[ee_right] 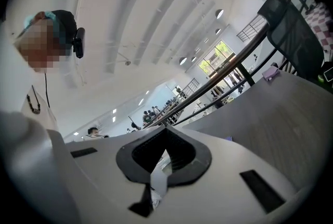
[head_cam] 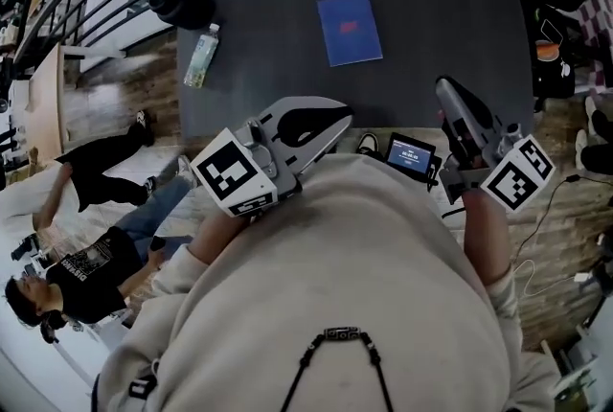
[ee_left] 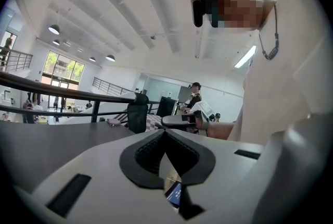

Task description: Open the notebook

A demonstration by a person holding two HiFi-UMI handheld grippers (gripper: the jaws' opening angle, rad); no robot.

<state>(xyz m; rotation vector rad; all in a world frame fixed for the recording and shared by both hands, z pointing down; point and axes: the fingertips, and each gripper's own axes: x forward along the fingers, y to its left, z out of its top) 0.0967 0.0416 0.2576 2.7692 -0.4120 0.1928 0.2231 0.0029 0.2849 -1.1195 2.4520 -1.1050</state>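
My left hand-held gripper and right hand-held gripper, both closed and empty, face the notebook: closed tips may shove it along, cover unlifted.

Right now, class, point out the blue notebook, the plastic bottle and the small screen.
blue notebook (head_cam: 350, 28), head view, middle of its cover.
plastic bottle (head_cam: 201, 60), head view, middle of its body.
small screen (head_cam: 412, 154), head view, its lit display.

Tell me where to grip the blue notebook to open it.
Pinch the cover alone at a near corner of the notebook, coming in low from the table's near edge. It lies flat and closed, so only its thin edges offer a lip. Which long edge is the spine does not show.
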